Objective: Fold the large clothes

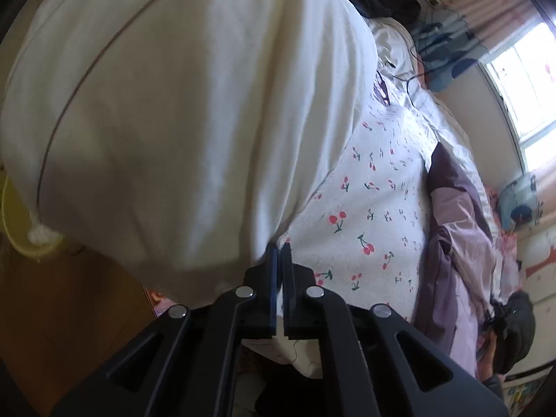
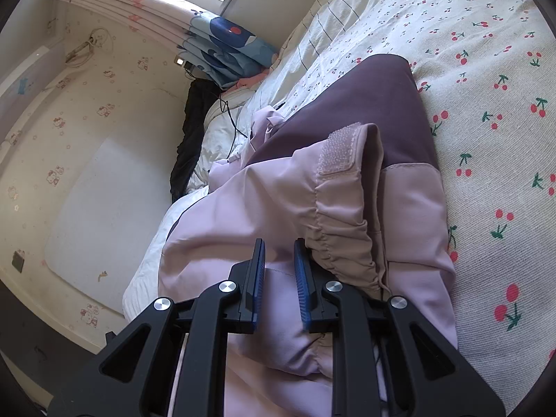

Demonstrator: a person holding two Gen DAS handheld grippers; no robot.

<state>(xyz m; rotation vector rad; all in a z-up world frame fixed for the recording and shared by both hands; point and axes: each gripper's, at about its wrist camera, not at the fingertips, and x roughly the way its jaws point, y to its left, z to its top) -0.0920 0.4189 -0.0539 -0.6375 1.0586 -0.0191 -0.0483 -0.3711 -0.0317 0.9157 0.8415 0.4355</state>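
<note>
A lilac and dark purple jacket (image 2: 312, 187) lies bunched on the cherry-print bedsheet (image 2: 486, 87). Its elastic cuff with a velcro tab (image 2: 338, 160) lies just past my right gripper (image 2: 279, 253), which is open and empty over the lilac fabric. My left gripper (image 1: 280, 253) is shut at the edge of a large white garment (image 1: 180, 111) that hangs in front of it; whether it pinches the cloth is hidden. The jacket also shows in the left wrist view (image 1: 455, 222), on the bed to the right.
A white quilt (image 2: 222, 121) with a black cable and a dark garment (image 2: 191, 132) lie at the bed's far end. A blue patterned curtain (image 2: 229, 48) hangs by the window. A yellow basin (image 1: 21, 222) stands on the wooden floor.
</note>
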